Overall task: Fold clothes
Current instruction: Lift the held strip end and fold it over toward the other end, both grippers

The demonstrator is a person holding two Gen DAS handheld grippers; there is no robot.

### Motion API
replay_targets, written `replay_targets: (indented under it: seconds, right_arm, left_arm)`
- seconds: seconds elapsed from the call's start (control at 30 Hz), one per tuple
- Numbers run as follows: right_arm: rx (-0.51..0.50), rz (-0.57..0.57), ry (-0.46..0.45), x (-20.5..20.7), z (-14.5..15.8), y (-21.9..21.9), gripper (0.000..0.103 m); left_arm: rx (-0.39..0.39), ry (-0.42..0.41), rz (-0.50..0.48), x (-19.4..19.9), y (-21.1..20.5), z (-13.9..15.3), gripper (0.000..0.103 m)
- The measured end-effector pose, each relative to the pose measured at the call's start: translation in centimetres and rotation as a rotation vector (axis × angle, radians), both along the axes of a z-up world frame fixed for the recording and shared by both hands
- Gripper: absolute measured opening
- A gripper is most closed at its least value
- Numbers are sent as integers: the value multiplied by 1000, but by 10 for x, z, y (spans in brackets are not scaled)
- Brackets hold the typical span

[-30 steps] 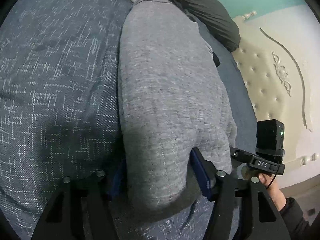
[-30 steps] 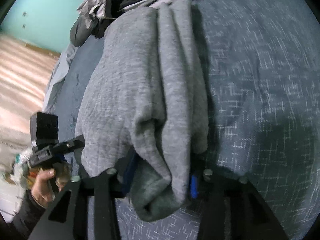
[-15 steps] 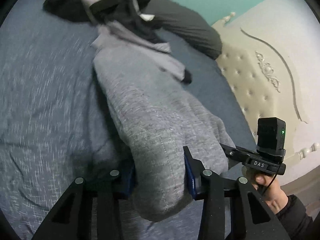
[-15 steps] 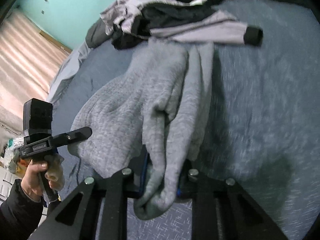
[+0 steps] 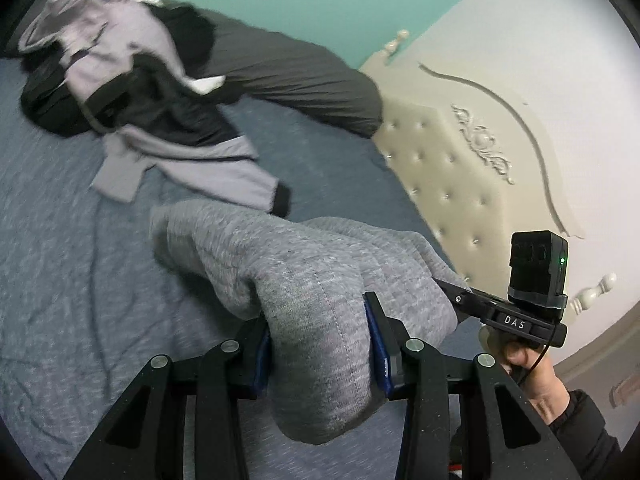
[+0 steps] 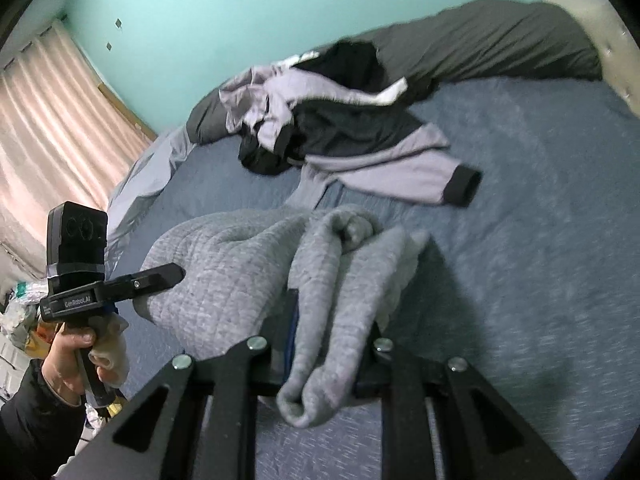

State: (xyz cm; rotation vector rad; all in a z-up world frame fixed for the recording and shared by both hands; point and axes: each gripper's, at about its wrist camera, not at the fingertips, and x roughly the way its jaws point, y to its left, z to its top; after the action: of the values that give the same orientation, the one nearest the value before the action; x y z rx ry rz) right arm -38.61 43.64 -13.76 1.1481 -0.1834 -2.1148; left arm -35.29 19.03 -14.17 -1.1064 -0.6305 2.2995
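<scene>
Two hand-held grippers hold one grey garment [image 5: 320, 280] above the bed [image 5: 80, 280]. Left hand-held gripper [image 5: 320, 344]: jaws clamped on a thick fold of the fabric. Right hand-held gripper [image 6: 328, 344]: jaws clamped on a bunched fold at the other edge. Between them the garment sags in folds, its far end resting on the blue bedcover. A lilac-and-black jacket [image 6: 360, 136] lies crumpled beyond, near the dark pillow [image 6: 500, 44].

Blue bed [image 6: 540, 208] with crumpled clothes [image 6: 348, 136]
</scene>
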Motion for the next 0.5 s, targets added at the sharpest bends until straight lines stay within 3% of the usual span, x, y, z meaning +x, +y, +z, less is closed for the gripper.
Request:
replay_targets:
  seconds: [0.27,0.5]
  right_arm:
    - [8,-71,75,-4,53,81,18]
    - [28,-131,123,-10,82,160,18]
  left_arm:
    - [0,59,-92,-25,88,45,43]
    - [2,81,-165,-47,168,66,44]
